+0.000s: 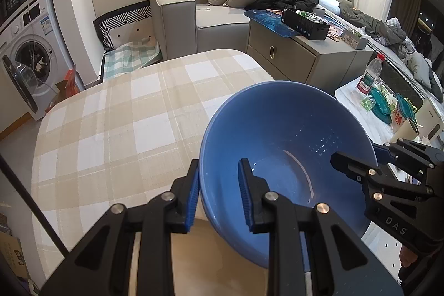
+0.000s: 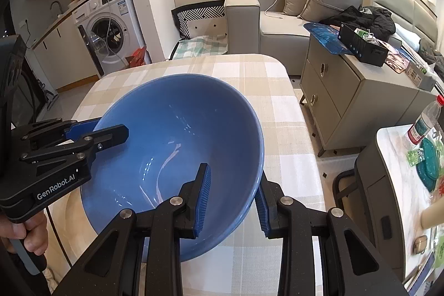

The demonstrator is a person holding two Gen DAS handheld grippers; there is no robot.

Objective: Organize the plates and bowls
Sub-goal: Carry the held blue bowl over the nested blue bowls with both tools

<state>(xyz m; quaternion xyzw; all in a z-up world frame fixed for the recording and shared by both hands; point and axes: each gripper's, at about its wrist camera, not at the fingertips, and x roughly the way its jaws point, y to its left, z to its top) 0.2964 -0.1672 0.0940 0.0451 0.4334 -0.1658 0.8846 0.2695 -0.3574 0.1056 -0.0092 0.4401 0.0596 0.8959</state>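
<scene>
**plaid_fan:** so where's the blue bowl sitting right now?

**umi_guy:** It's hanging between both grippers over the near end of the table, the one with the beige checked cloth. The left gripper is straddling the bowl's left rim: one blue-padded finger outside the wall, the other inside the bowl. The right gripper is doing the same on the opposite rim, one finger in, one out.

**plaid_fan:** are they actually clamping it?

**umi_guy:** Looks like it. Both pairs of fingers are pinching the wall, pads pressing the rim from either side, and the bowl is tilting, its mouth leaning toward the cameras. I can't tell whether its base is touching the cloth, since the underside is hidden by the grippers.

**plaid_fan:** anything inside?

**umi_guy:** Only light streaks reflecting off the glaze. In the right wrist view the person's left hand is gripping the left tool's handle near the near-left corner of the table.

**plaid_fan:** background?

**umi_guy:** Grey sofa past the table's far edge, washing machine off to the far left, a water bottle standing on a side table to the right.
</scene>
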